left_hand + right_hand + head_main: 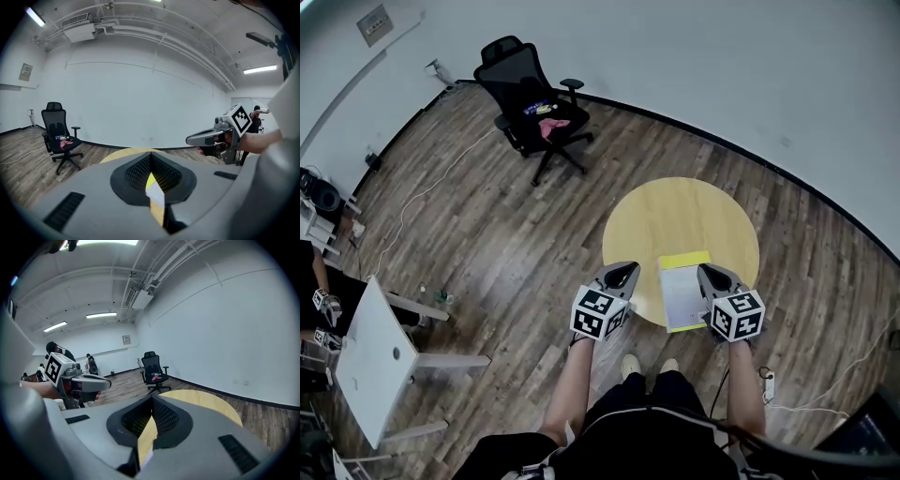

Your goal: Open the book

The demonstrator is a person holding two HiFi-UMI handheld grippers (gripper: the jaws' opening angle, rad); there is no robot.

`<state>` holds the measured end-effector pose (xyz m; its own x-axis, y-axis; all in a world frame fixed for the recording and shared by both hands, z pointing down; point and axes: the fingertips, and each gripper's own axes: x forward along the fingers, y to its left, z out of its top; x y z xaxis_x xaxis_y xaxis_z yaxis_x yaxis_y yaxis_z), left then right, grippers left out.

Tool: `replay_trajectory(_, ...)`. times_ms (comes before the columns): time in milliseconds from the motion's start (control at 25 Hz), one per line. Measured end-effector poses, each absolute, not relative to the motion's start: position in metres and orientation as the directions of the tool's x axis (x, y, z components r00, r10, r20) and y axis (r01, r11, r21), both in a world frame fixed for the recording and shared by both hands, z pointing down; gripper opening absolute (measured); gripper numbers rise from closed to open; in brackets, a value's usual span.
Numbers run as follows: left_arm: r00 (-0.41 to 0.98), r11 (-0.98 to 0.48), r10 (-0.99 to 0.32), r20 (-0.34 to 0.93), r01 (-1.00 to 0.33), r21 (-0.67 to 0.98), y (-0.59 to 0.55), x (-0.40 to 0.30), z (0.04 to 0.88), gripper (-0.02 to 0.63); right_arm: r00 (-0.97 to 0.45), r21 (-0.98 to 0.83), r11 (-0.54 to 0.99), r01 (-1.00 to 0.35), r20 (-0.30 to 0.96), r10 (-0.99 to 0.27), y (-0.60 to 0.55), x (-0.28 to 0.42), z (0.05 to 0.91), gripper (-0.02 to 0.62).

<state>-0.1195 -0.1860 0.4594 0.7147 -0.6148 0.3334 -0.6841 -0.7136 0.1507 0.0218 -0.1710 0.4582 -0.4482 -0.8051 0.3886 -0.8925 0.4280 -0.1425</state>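
The book [684, 295], closed, with a pale cover and a yellow strip at its far end, lies at the near edge of the round yellow table [675, 220]. My left gripper [623, 269] hovers by the table's rim, just left of the book, jaws shut and empty. My right gripper [710, 271] sits at the book's right side, also shut and empty. In the left gripper view, the left gripper [151, 157] has its tips together and a sliver of the book [154, 192] shows behind them. In the right gripper view, the right gripper [152, 399] has its tips together over the table [206, 401].
A black office chair [534, 108] with pink items on its seat stands on the wood floor beyond the table. A white desk [375, 361] and a seated person [319, 291] are at the left. A power strip [768, 384] and cables lie by my right foot.
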Motion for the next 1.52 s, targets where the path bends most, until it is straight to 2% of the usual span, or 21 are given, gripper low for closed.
replay_trajectory(360,0.699,-0.693,-0.615,0.364,-0.700,0.174,-0.185,-0.106,0.474,-0.002,-0.476,-0.162,0.453,-0.877,0.417,-0.774,-0.177,0.030,0.472,-0.003)
replay_trajectory(800,0.660,-0.627,-0.580,0.478,-0.736,0.256,-0.147,-0.114,0.545,-0.002,-0.517,-0.237,0.467,-0.852,0.527,-0.675,-0.147,0.017,0.545,-0.003)
replay_trajectory(1520,0.641,-0.546,-0.494,0.587,-0.754,0.364,-0.088,-0.122,0.646,-0.002,-0.542,-0.299,0.485,-0.821,0.674,-0.501,-0.079,-0.004,0.659,-0.003)
